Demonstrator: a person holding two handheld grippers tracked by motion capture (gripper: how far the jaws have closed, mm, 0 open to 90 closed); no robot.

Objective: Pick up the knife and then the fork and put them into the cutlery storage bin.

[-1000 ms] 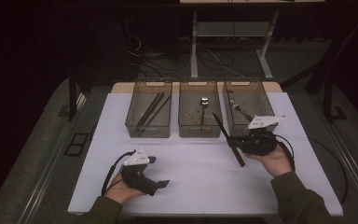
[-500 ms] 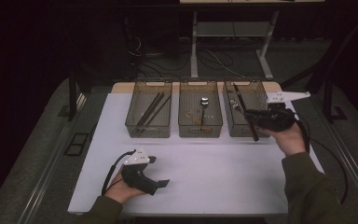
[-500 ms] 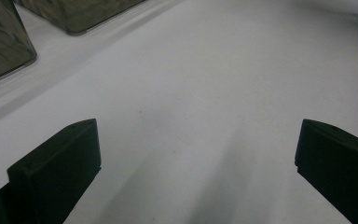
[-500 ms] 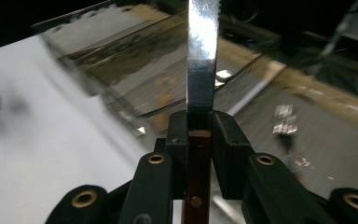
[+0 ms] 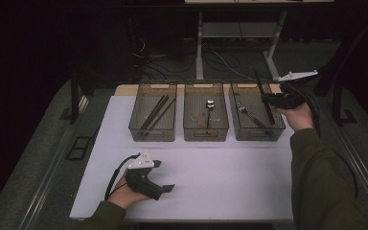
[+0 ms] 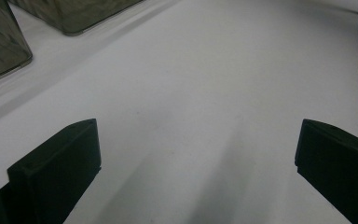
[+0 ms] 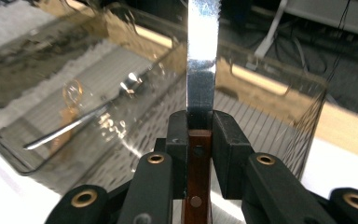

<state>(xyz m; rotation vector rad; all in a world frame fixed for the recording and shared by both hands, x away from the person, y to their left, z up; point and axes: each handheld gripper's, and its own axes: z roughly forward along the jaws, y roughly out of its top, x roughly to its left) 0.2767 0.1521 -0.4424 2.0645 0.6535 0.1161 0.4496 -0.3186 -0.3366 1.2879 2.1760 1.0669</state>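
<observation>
**High view: knife held over the right-hand bin**

High view: three smoky transparent plastic bins stand in a row at the far side of the white bench (image 5: 220, 163). The right gripper (image 5: 274, 99) hangs above the right bin (image 5: 257, 134), holding a steel-bladed knife with a brown wooden handle (image 5: 264, 98) tilted over that bin. The left bin (image 5: 153, 134) contains dark sticks, the middle bin (image 5: 206, 134) a spoon, and the right bin a fork. The left gripper (image 5: 165, 188) rests low on the near left of the bench.

Right gripper view: the fingers (image 7: 228, 140) are clamped on the knife (image 7: 200, 70) where blade meets handle; the serrated blade rises straight up in front of the bin wall (image 7: 279, 93). The handle rivets are visible here, a detail too small in the high view.

Left gripper view: the fingers (image 6: 60, 168) stand wide apart with bare bench (image 6: 205, 93) between them; two bin corners appear at upper left.

Beyond the bench the room is dark, with a grey floor, loose cables and the legs of another table.
</observation>
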